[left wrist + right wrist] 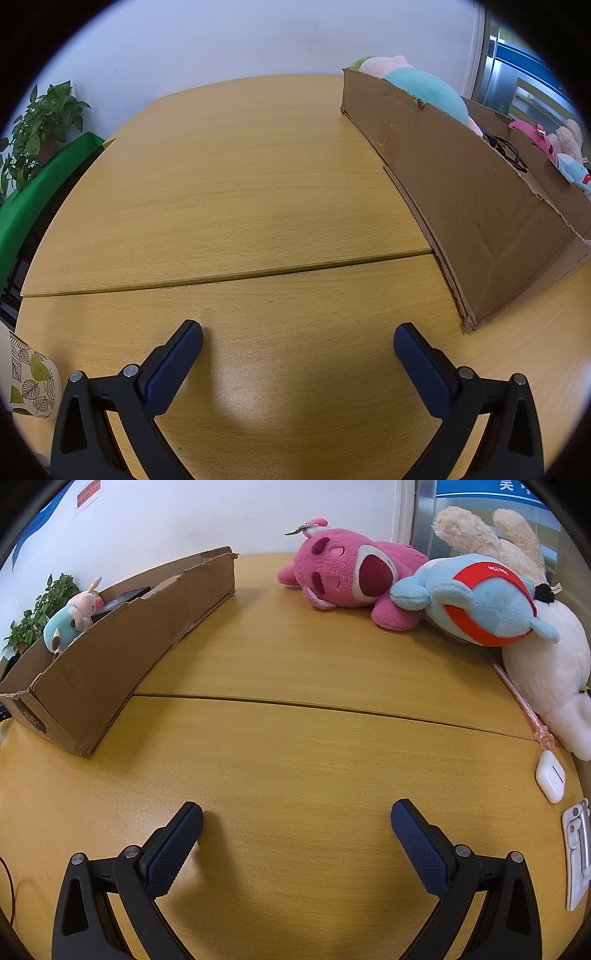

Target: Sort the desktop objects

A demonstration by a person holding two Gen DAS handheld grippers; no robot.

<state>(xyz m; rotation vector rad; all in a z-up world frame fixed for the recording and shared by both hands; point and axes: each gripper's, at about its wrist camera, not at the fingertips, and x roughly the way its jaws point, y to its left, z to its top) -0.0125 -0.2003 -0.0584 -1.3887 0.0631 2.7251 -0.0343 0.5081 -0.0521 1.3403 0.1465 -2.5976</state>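
A long cardboard box point(461, 177) stands on the wooden table point(229, 192), to the right in the left wrist view and to the left in the right wrist view point(122, 642). A teal and pink plush point(72, 616) and glasses point(508, 149) lie in it. A pink bear plush point(347, 579), a blue plush with a red band point(480, 602) and a white plush point(546, 679) lie on the table at the right. My left gripper point(297, 341) is open and empty over bare table. My right gripper point(295, 821) is open and empty, well short of the plushes.
A white earbud case point(550, 777), a pink pen point(524, 705) and a white clip-like object point(578, 853) lie at the table's right edge. A potted plant point(40, 125) and a green surface point(33, 206) stand beyond the left edge. A leaf-print item point(31, 384) sits at the near left.
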